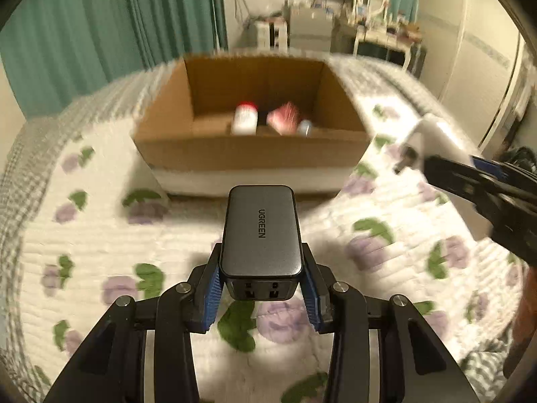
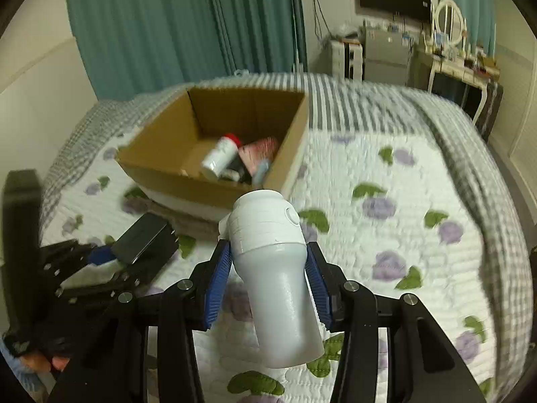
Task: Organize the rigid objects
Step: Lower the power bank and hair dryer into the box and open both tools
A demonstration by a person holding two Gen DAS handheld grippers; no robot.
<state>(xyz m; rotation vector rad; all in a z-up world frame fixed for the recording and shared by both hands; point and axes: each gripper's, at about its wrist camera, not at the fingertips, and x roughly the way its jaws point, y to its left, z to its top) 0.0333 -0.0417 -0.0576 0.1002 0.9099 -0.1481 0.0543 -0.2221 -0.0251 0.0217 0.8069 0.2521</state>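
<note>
A bed covered by a white quilt (image 1: 100,241) printed with purple flowers and green leaves fills most of both views, its far edge bordered in grey-and-white stripes. Teal curtains (image 2: 167,27) hang behind it on the left, and a dressing table with an oval mirror (image 2: 449,16) stands far off to the right. On the far part of the quilt sits an open cardboard box (image 1: 248,154), its flaps up; inside lie a white bottle with a red cap (image 1: 245,117), a pinkish-red item (image 1: 284,117) just to its right, and a small pale blue thing (image 1: 304,127) at the right end, all blurred. Near the camera, the right gripper (image 2: 268,282) is clamped on a white handheld appliance (image 2: 272,268), its blue pads pressed against both sides of the narrow body, the wider ribbed head with a round button pointing away toward the box's near wall. In the left wrist view the same appliance (image 1: 433,141) shows at the right, held above the quilt beside the box's right corner. The left gripper (image 1: 261,288) is closed on a dark grey UGREEN charger (image 1: 261,231), pads squeezing its near end, ports facing the camera, the body reaching toward the near wall of the box. Seen from the right wrist, that charger (image 2: 141,238) hangs at the left, near the box's near-left corner.
</note>
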